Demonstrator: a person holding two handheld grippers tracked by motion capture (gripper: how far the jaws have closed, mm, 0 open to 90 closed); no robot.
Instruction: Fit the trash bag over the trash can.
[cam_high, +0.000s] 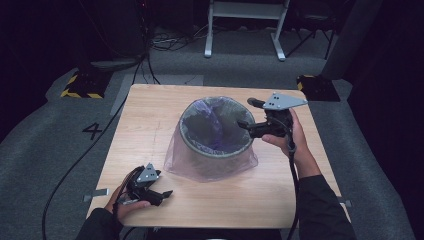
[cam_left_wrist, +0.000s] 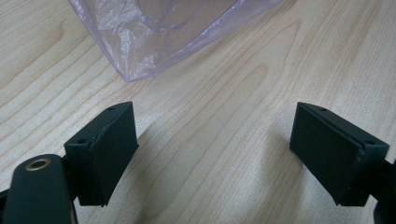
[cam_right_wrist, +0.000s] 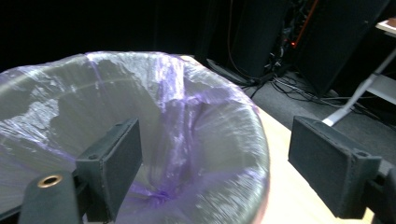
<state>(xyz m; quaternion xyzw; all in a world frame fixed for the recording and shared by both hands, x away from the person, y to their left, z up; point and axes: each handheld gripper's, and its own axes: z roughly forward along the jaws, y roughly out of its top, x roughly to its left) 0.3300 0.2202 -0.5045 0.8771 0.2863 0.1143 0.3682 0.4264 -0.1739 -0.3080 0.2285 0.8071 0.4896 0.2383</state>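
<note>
Bin (cam_high: 216, 131) sits mid-bench, purple bag (cam_high: 210, 167) draped over its rim. Both grippers' fingers open, empty: right gripper (cam_high: 250, 114) at bin's right rim, left gripper (cam_high: 161, 196) near bench's front-left corner. Bag looks thin, slippery, tearable; pinch it at the rim fold

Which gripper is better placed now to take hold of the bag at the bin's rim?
Probably the right gripper: its open jaws hover at the bin's rim, over the purple bag. The left gripper sits low on the table, apart.
</note>
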